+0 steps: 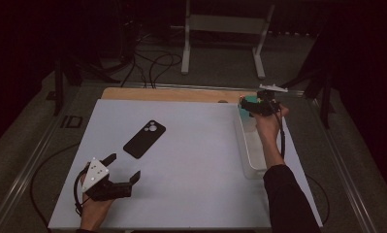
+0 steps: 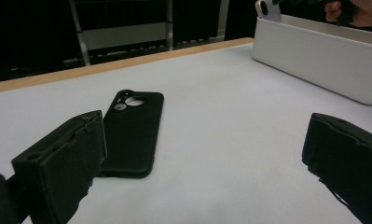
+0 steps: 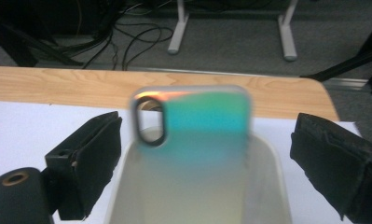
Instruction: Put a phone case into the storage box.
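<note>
A black phone case (image 1: 144, 139) lies flat on the white mat, camera cutout toward the far side; it also shows in the left gripper view (image 2: 130, 133), just ahead of the left jaw. My left gripper (image 1: 124, 166) hovers near the mat's front left, open, with nothing between its jaws (image 2: 202, 158). An iridescent teal phone case (image 3: 197, 126) stands upright at the far end of a white bin (image 1: 249, 145). My right gripper (image 1: 247, 108) is over that end, and its jaws (image 3: 209, 163) stand wide on either side of the case with gaps on both sides.
The long white bin (image 2: 314, 60) runs along the mat's right edge. A wooden strip of table (image 1: 171, 93) lies beyond the mat. Cables and a white stand (image 1: 225, 29) are on the floor behind. The table's metal rails flank both sides.
</note>
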Available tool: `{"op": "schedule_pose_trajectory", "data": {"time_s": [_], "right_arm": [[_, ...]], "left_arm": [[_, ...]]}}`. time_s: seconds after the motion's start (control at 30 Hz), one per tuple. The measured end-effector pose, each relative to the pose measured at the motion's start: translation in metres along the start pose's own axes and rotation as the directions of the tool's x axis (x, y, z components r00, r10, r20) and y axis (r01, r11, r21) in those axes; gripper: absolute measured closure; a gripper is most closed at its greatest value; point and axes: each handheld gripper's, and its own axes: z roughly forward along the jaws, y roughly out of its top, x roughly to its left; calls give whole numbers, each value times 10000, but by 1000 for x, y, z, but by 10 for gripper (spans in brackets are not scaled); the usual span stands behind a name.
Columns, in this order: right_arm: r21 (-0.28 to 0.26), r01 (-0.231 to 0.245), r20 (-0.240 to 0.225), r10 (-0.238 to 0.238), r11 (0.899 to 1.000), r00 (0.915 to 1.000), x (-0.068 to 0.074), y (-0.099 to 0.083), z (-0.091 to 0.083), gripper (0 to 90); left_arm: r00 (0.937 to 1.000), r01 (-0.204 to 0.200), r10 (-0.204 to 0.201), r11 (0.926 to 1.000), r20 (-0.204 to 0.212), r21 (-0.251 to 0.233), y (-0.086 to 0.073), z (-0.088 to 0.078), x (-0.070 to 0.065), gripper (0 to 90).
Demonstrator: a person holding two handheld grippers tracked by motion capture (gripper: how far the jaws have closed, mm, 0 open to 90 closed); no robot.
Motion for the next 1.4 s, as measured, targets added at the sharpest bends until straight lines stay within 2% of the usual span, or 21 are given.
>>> {"op": "schedule_pose_trajectory", "data": {"time_s": [0.13, 0.3, 0.33, 0.4, 0.5, 0.6, 0.63, 0.7, 0.77, 0.83, 0.87, 0.9, 0.93, 1.07, 1.1, 1.13, 1.23, 1.27, 1.3, 1.4], "right_arm": [[-109, -21, -173, 20, 9999, 9998, 1, 1, -4, 88], [-229, 243, -539, -255, 9994, 9982, 7, 3, -11, 88], [-216, 345, -806, -362, 9992, 9961, 9, 4, -14, 90], [-231, 362, -884, -381, 9991, 9954, 11, 4, -15, 92], [-320, 498, -1369, -538, 9982, 9891, 18, 3, -22, 92], [-355, 550, -1523, -598, 9979, 9865, 22, 2, -26, 92], [-401, 686, -1747, -746, 9968, 9818, 27, 0, -30, 92], [-430, 709, -1878, -778, 9966, 9791, 30, -1, -32, 92], [-515, 971, -2300, -1064, 9939, 9674, 37, -5, -40, 92], [-545, 1088, -2526, -1192, 9926, 9602, 41, -7, -44, 93], [-545, 1088, -2526, -1192, 9926, 9602, 41, -7, -44, 93], [-591, 1271, -2833, -1387, 9901, 9489, 46, -10, -49, 93], [-636, 1353, -2924, -1480, 9888, 9448, 47, -11, -51, 93], [-852, 1344, -3503, -1560, 9872, 9235, 54, -18, -64, 93], [-852, 1344, -3503, -1560, 9872, 9235, 54, -18, -64, 93], [-914, 1383, -3797, -1629, 9862, 9107, 58, -24, -71, 93], [-1036, 1744, -3963, -2014, 9792, 8957, 63, -31, -80, 93], [-1036, 1744, -3963, -2014, 9792, 8957, 63, -31, -80, 93], [-1123, 1965, -4116, -2256, 9740, 8830, 66, -38, -86, 92], [-1269, 2162, -4318, -2501, 9681, 8666, 69, -47, -95, 93]], "left_arm": [[10000, 17, -17, 10000, -20, 2, 0, 0, 0, 3], [10000, 22, -22, 10000, -15, 29, 0, 0, 0, 3], [10000, 26, -26, 10000, -30, 27, 0, 0, 0, 3], [10000, 32, -32, 10000, -37, 30, 0, 0, 0, 3], [10000, 43, -43, 10000, -40, 23, 0, 0, 1, 3], [10000, 45, -45, 10000, -42, 34, 0, 0, 1, 3], [10000, 50, -50, 10000, -41, 51, 0, 1, 1, 3], [10000, 69, -68, 10000, -52, 55, -1, 1, 1, 3], [10000, 56, -55, 9999, -60, 99, -1, 1, 1, 3], [10000, 25, -25, 10000, -44, 94, -1, 1, 1, 3], [10000, 25, -25, 10000, -44, 94, -1, 1, 1, 3], [10000, 47, -46, 9999, -65, 102, -1, 1, 1, 3], [10000, 69, -68, 9999, -70, 114, -1, 1, 1, 3], [10000, 35, -34, 9999, -67, 141, -2, 1, 1, 3], [10000, 51, -50, 9999, -76, 146, -2, 1, 1, 3], [9999, 82, -80, 9999, -89, 152, -2, 1, 1, 3], [9999, 98, -97, 9998, -111, 145, -1, 1, 1, 3], [9999, 98, -97, 9998, -111, 145, -1, 1, 1, 3], [9999, 55, -53, 9999, -126, 152, -1, 1, 1, 3], [9999, 64, -62, 9998, -138, 168, 0, 1, 1, 3]]}}
